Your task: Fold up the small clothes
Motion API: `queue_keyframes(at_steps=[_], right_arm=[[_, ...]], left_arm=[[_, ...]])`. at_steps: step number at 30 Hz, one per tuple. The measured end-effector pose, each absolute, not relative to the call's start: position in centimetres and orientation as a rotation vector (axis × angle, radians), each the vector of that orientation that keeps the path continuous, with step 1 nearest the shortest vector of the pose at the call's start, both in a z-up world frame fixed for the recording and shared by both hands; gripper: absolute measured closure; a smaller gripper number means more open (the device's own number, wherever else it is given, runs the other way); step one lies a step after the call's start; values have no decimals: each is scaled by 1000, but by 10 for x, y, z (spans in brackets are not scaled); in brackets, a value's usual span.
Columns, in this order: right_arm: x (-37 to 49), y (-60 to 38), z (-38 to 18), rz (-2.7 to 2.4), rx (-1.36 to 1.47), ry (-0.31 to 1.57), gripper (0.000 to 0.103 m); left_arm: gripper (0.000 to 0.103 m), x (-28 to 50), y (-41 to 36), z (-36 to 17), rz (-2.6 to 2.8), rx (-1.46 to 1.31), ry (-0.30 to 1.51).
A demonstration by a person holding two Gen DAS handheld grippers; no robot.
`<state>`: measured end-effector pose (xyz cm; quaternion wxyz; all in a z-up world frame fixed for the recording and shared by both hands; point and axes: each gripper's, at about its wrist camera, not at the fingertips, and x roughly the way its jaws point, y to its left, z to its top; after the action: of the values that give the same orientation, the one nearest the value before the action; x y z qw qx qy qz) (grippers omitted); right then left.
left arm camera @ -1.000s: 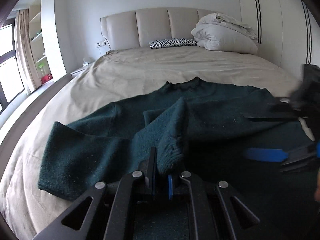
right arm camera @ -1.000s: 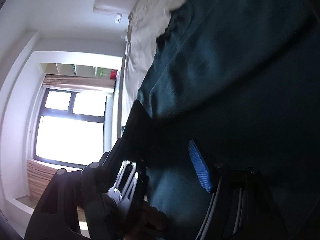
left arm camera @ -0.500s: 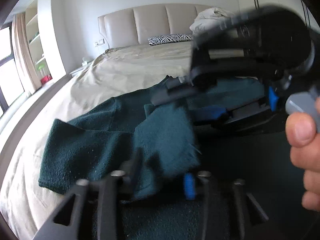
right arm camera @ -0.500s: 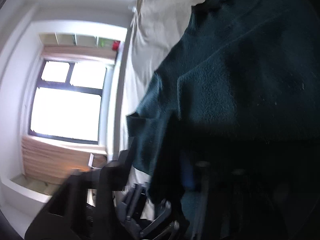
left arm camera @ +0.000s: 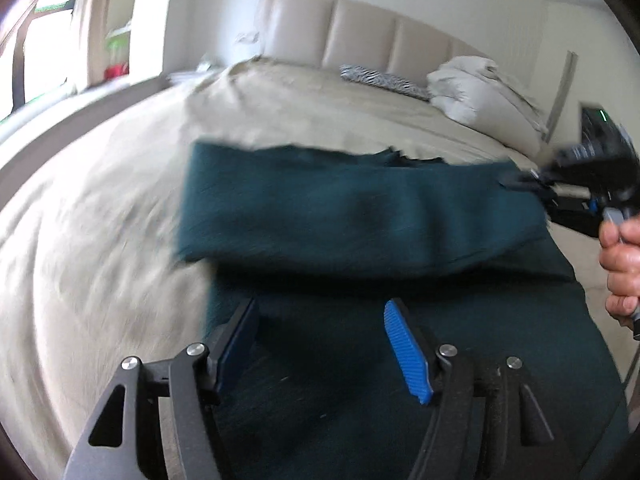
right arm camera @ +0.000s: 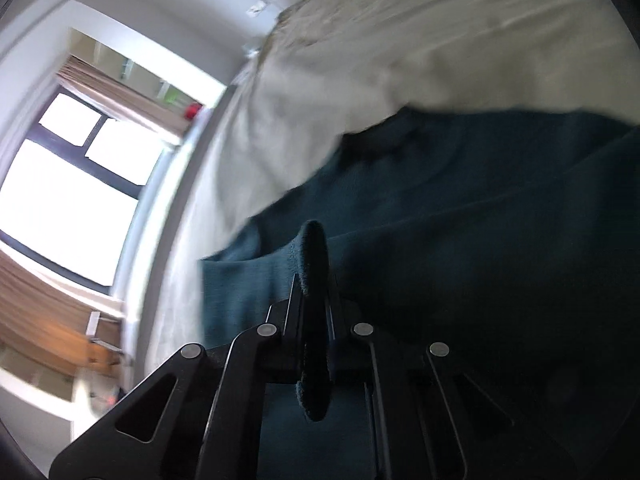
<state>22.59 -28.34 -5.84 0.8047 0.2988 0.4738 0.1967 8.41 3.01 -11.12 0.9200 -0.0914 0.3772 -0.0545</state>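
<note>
1. Gripping a thick fold of the dark green sweater (right arm camera: 460,240) edge-on between its clenched jaws, the right hand-held gripper (right arm camera: 314,300) has just been closing on that cloth, which stands pinched in the middle of its own view.
2. Hanging released over the near part of the same sweater, the left hand-held gripper (left arm camera: 324,344) has just been opening — its blue pads (left arm camera: 406,352) stand wide apart with nothing pressed between them, only the knit lying below.
3. Just ahead of the left hand-held gripper lies a folded band (left arm camera: 352,212) of the sweater, its long axis running straight across, left to right. The right hand-held gripper sits at that band's right end with the person's hand (left arm camera: 622,256) behind it, so the right hand looks the nearer one to carry the fold on; the left would have to reach forward to the band's free left end.
4. Beyond the sweater spreads the beige bed (left arm camera: 100,220), wrinkled but bare on the left side.
5. Far ahead, well apart from the work, are a zebra-print pillow (left arm camera: 380,78), a bunched white duvet (left arm camera: 480,92) and the padded headboard (left arm camera: 360,32) — none of them appears to stand in the way.
</note>
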Motion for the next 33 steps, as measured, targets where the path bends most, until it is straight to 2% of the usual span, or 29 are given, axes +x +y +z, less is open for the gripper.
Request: queue_keyframes(at_steps=[10,23,26,30,33], right_arm=[[238,-375,-118,208,786,1041,96],[226,-404,-134,149,836,1017,95],[221,-405,-137,153,891,1033,93],[207,-398,-127,187,886,1052,82],[201,-386,-124,198,827,1074,82]], left_arm=[[36,77,33,-115,-109,-186,787],[36,83,41,-108,-79,-226,785],[36,89,47,-102,-72,-261,772],[36,102,58,-87,-53,-312,720],[37,122,61,-85,-28,-294,713]])
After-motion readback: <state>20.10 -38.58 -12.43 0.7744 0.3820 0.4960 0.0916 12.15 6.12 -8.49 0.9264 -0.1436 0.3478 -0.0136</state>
